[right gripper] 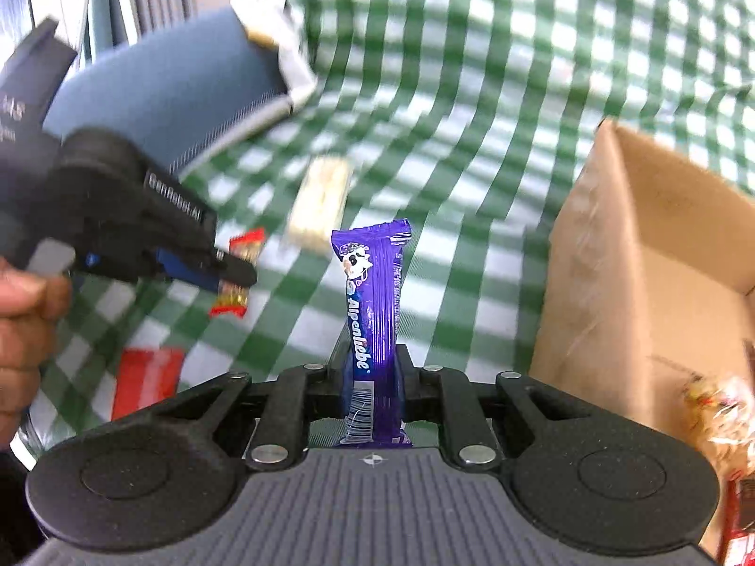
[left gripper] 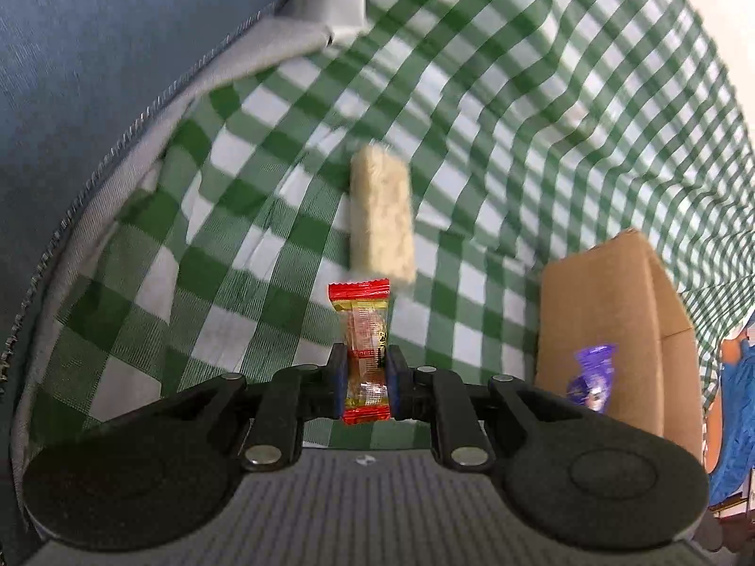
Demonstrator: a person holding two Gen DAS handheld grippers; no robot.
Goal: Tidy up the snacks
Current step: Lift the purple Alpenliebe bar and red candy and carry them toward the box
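Pinched between the pads of the left gripper (left gripper: 365, 377) stood a small red-and-clear candy (left gripper: 362, 353), held upright above the green checked cloth (left gripper: 519, 118) on the desk. Just beyond it a pale crumbly bar (left gripper: 382, 217) lay on the cloth, with an open cardboard box (left gripper: 608, 330) to its right. The right gripper (right gripper: 373, 391) was clamped on a purple Alpenliebe stick (right gripper: 375, 311), raised beside the box. A hand (right gripper: 23, 330) gripped the left tool.
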